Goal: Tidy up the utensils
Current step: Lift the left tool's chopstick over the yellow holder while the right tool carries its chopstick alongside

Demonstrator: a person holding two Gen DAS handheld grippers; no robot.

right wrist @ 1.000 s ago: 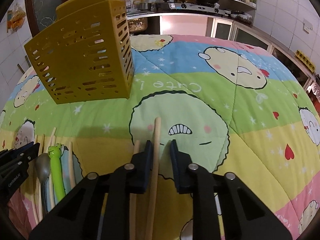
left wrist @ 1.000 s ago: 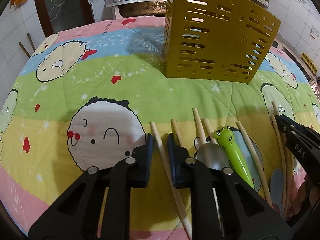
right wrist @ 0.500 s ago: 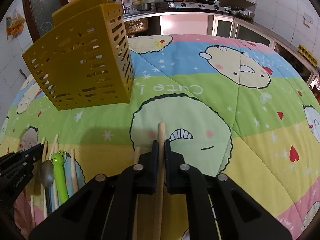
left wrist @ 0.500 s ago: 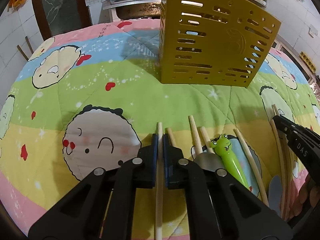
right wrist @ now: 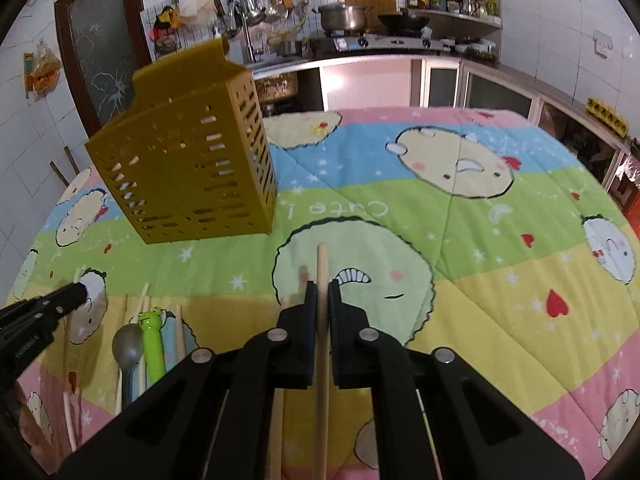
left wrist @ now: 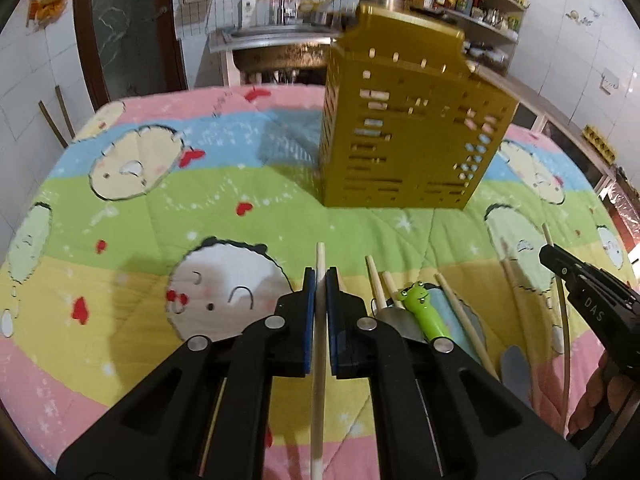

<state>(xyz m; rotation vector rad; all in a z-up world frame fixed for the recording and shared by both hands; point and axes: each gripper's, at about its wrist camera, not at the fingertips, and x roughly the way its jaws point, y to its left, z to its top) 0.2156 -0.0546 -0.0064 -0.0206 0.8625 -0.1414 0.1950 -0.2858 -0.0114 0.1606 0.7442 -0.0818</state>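
My left gripper [left wrist: 319, 280] is shut on a wooden chopstick [left wrist: 320, 258] whose tip juts past the pads, lifted above the quilt. My right gripper [right wrist: 320, 290] is likewise shut on a second chopstick [right wrist: 322, 266]. A yellow slotted utensil holder [left wrist: 404, 140] [right wrist: 188, 168] stands upright further back. Between the grippers lie a metal spoon [right wrist: 128, 344], a green frog-handled utensil [left wrist: 424, 314] [right wrist: 153, 336] and several loose chopsticks [left wrist: 460, 316]. The right gripper's tip [left wrist: 546, 254] shows at the right edge of the left wrist view, and the left gripper [right wrist: 76, 294] shows at the left edge of the right wrist view.
A cartoon-print quilt [right wrist: 460, 240] covers the whole work surface. Another chopstick [right wrist: 285, 305] lies just under the right gripper. Behind the quilt's far edge are a sink [left wrist: 280, 56], a stove with pots [right wrist: 360, 32] and shelves.
Both grippers closed on the chopsticks that lay between their jaws and rose with them. The chopsticks now line up with the fingers, and the holder sits lower in both views.
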